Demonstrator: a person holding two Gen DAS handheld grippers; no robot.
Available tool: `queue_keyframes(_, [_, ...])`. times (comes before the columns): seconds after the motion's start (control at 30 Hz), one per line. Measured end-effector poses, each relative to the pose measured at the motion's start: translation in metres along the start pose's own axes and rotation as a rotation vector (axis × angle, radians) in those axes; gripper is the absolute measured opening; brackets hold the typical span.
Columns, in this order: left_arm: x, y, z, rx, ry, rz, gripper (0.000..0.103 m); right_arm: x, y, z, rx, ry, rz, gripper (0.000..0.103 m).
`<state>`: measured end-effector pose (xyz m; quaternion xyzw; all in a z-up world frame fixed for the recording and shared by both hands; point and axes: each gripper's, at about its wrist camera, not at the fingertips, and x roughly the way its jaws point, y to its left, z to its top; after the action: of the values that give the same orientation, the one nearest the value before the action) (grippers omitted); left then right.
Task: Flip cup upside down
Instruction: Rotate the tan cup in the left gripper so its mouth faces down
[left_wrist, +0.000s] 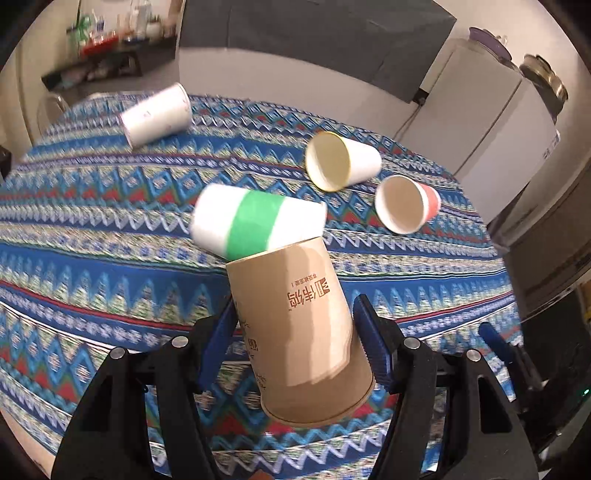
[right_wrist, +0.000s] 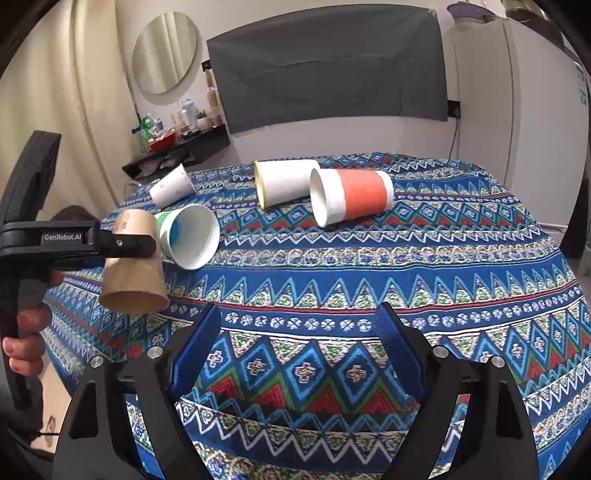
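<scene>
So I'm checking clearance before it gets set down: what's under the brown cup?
Only patterned tablecloth shows below the brown cup, held mouth-down by the left gripper. The green-banded cup lies behind it.

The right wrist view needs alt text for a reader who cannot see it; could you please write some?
At left, the left gripper holds a brown paper cup mouth-down above a blue patterned tablecloth. Four more cups lie on their sides beyond, and the right gripper hangs open and empty in the foreground.
</scene>
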<state>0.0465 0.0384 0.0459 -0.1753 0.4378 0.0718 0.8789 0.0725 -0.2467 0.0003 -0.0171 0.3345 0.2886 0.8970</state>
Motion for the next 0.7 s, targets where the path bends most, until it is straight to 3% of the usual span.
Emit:
queue_keyframes(0.23, [-0.019, 0.005, -0.018, 0.135, -0.183, 0.136, 0.064, 0.012, 0.015, -0.006, 0.006, 0.01, -0.004, 0.081])
queue_keyframes(0.43, [-0.025, -0.001, -0.045, 0.255, -0.285, 0.244, 0.064, 0.014, 0.031, -0.012, -0.016, -0.008, -0.039, 0.081])
queue_keyframes(0.7, [-0.029, 0.002, -0.069, 0.278, -0.342, 0.259, 0.065, 0.005, 0.036, -0.021, -0.022, -0.053, -0.095, 0.083])
